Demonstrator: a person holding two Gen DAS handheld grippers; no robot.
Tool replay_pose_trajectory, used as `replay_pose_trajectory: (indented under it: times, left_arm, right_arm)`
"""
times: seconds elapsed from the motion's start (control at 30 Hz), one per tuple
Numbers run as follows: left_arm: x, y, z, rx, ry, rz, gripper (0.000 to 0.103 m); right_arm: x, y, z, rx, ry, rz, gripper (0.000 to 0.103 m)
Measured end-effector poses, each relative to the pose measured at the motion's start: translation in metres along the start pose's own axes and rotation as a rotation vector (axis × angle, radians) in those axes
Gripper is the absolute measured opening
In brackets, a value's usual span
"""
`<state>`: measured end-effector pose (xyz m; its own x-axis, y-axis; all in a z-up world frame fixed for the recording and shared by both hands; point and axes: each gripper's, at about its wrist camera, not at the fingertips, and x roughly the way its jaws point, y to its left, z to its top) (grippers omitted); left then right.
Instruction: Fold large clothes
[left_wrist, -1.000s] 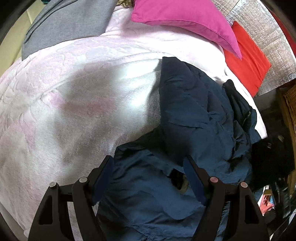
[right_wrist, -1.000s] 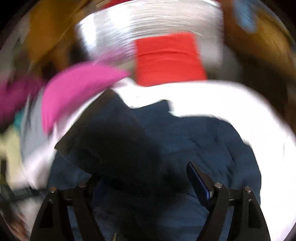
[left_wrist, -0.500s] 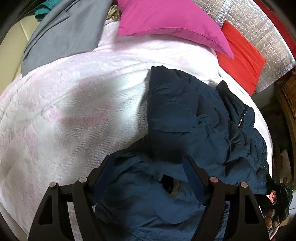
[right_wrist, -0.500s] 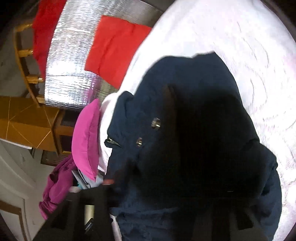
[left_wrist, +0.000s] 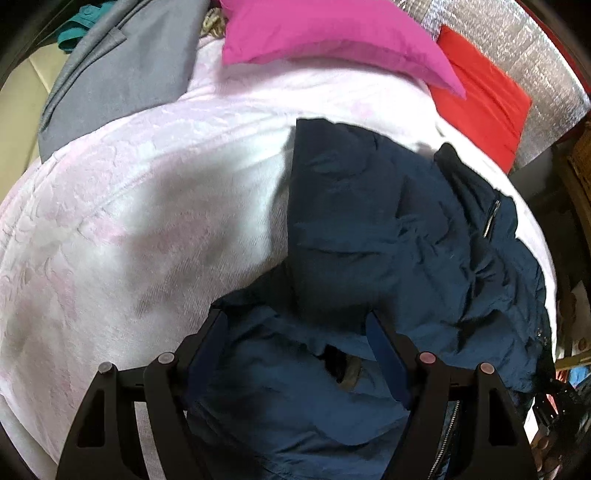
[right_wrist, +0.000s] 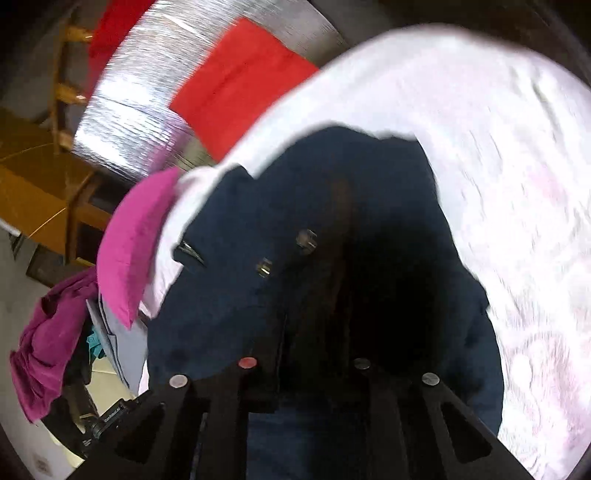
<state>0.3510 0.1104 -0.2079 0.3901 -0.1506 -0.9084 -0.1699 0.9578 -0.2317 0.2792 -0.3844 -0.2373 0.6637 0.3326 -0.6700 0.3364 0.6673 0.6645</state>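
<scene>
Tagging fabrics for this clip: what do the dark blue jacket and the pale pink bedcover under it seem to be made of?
Dark blue jacket: probably a thin woven synthetic or cotton blend with a matte finish; it creases sharply and carries a metal zipper. Pale pink bedcover: looks like plush fleece or terry, matte, with a raised embossed floral pattern.

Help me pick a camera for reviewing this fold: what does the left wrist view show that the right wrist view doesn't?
Only the left wrist view: the left gripper with jaws apart over the navy jacket, and a grey garment. Only the right wrist view: the right gripper closing with jacket fabric between its jaws, and a magenta garment. Both: jacket, pink pillow, red cloth, white blanket.
</scene>
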Motion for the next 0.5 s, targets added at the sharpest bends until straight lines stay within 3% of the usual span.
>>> replay_pose_trajectory:
  times: [0.17,0.3,0.5]
  left_arm:
    - [-0.012,0.000,0.003,-0.005,-0.053,-0.011,0.077]
    - [-0.032,-0.010,0.002,0.030,-0.161,-0.027,0.078]
    - [-0.036,-0.040,-0.002,0.139,-0.235,-0.033,0.078]
  right_arm:
    - [-0.049,-0.006,-0.009,-0.078,-0.127,0.026,0.047]
    - [-0.075,0.011,-0.004,-0.182,-0.201,0.041,0.047]
    - [-0.043,0.053,-0.007,-0.283,-0.113,0.025,0.043]
